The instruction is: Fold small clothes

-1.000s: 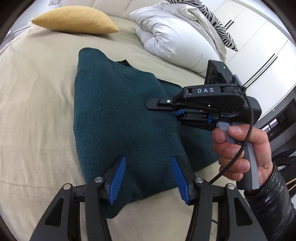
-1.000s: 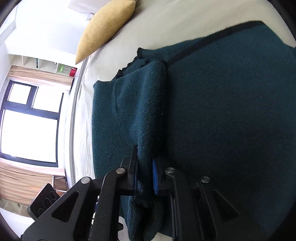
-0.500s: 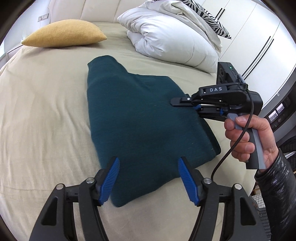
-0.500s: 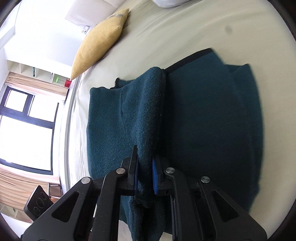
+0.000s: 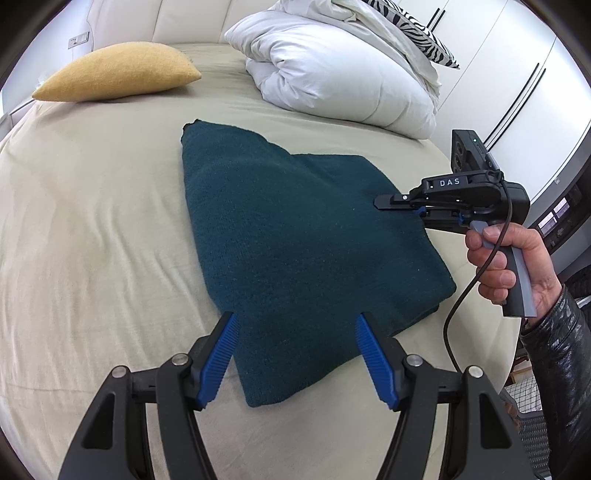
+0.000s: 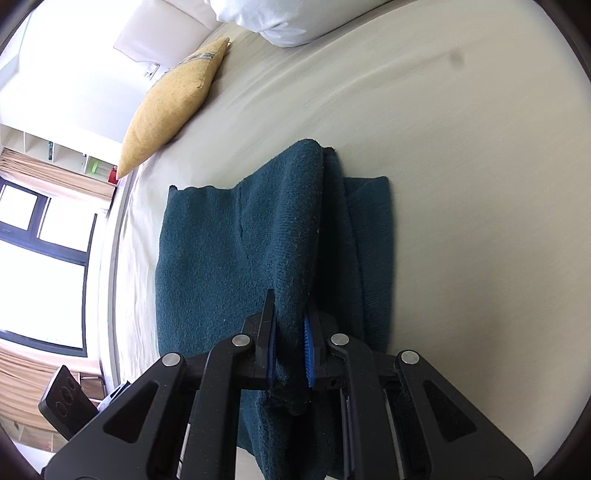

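Observation:
A dark teal knitted garment [image 5: 295, 236] lies folded on the beige bed sheet [image 5: 92, 229]. My left gripper [image 5: 297, 354] is open and empty, held above the garment's near corner. My right gripper [image 5: 384, 203] is at the garment's right edge, turned on its side. In the right wrist view it [image 6: 290, 328] is shut on a raised fold of the teal garment [image 6: 229, 266], which stands up between the blue pads [image 6: 307, 347].
A yellow cushion [image 5: 118, 75] lies at the bed's far left. A white duvet [image 5: 343, 77] with a zebra-print pillow [image 5: 413, 33] is piled at the back right. White wardrobe doors [image 5: 517, 85] stand to the right. A window [image 6: 33, 258] is beyond the bed.
Both grippers have drawn back from the garment, so it looks smaller. The right gripper has pulled its held fold toward the garment's right edge, still shut. The left gripper stays open.

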Tool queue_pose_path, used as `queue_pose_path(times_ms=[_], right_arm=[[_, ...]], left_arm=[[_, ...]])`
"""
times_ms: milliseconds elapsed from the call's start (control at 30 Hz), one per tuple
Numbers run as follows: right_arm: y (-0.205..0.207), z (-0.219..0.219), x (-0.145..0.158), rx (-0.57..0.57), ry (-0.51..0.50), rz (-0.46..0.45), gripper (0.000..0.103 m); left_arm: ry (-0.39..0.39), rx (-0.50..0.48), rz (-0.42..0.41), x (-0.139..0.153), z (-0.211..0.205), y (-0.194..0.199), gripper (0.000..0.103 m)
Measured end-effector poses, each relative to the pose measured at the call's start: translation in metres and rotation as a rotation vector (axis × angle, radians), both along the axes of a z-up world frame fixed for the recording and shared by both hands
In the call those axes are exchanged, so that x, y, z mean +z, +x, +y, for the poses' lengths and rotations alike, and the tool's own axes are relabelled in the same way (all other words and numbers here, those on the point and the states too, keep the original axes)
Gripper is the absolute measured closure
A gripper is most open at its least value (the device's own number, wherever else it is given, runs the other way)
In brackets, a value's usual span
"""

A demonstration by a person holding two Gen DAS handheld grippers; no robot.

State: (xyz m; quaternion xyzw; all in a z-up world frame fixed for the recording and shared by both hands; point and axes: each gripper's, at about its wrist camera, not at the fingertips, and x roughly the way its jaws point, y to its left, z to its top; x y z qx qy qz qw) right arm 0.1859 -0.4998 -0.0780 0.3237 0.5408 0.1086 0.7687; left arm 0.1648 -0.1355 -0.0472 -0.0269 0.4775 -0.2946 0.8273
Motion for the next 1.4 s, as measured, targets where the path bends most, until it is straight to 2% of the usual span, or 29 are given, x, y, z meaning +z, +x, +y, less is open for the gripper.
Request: queue_pose_path(times_ms=[200,300,467,533,600,700,767,933,1067,1167,1267,1400], right_arm=[[-0.008,-0.014,0.000,-0.025,0.019,0.009,0.093],[-0.001,-0.012,-0.016,-0.043,0.033,0.028,0.093],[0.000,-0.005,-0.025,-0.068,0.082,0.014,0.093],[-0.002,-0.005,-0.033,-0.087,0.115,0.003,0.093],[-0.006,-0.002,-0.041,-0.095,0.140,-0.022,0.093],[-0.016,-0.002,-0.042,-0.114,0.179,-0.035,0.088],[-0.026,-0.002,-0.033,-0.136,0.176,-0.038,0.085],[-0.053,0.016,0.006,-0.118,0.028,-0.098,0.085],[-0.063,0.041,0.025,-0.036,0.079,-0.178,0.085],[-0.064,0.062,0.014,0.035,0.049,-0.153,0.085],[-0.065,0.060,-0.016,0.018,0.048,-0.078,0.089],[-0.082,0.042,-0.031,-0.006,0.127,-0.105,0.093]], left_arm=[[0.021,-0.004,-0.052,0.009,-0.011,0.010,0.034],[0.035,-0.006,-0.069,0.009,-0.018,0.019,0.034],[0.054,0.015,-0.073,0.000,-0.025,0.037,0.034],[0.093,0.029,-0.093,-0.003,-0.032,0.045,0.035],[0.168,0.034,-0.123,-0.008,-0.042,0.053,0.034],[0.212,0.043,-0.110,-0.016,-0.048,0.060,0.028],[0.226,0.050,-0.106,-0.019,-0.048,0.060,0.026],[0.237,0.056,-0.108,-0.025,-0.048,0.060,0.024],[0.242,0.064,-0.108,-0.026,-0.049,0.059,0.024],[0.240,0.065,-0.105,-0.025,-0.049,0.059,0.024],[0.241,0.064,-0.106,-0.026,-0.049,0.058,0.023],[0.244,0.063,-0.108,-0.027,-0.049,0.059,0.022]])
